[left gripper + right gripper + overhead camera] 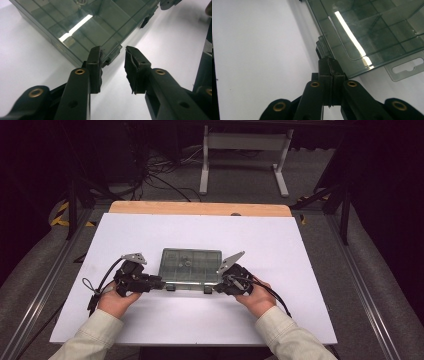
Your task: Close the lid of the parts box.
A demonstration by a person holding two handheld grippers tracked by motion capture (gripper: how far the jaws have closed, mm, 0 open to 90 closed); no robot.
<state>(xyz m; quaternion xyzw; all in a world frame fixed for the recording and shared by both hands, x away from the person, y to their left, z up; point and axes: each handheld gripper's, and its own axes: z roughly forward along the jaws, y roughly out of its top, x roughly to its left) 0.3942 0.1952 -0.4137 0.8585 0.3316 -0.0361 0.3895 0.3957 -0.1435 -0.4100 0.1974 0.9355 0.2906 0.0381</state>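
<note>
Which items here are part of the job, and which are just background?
In the job: clear compartment box, its front latches, left gripper, right gripper.
Lying about: white board, floor cables, white stand.

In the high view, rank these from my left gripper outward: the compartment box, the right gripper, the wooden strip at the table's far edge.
From the left gripper:
1. Compartment box, just beside its tips.
2. Right gripper, at the box's other near corner.
3. Wooden strip, along the far table edge.
</note>
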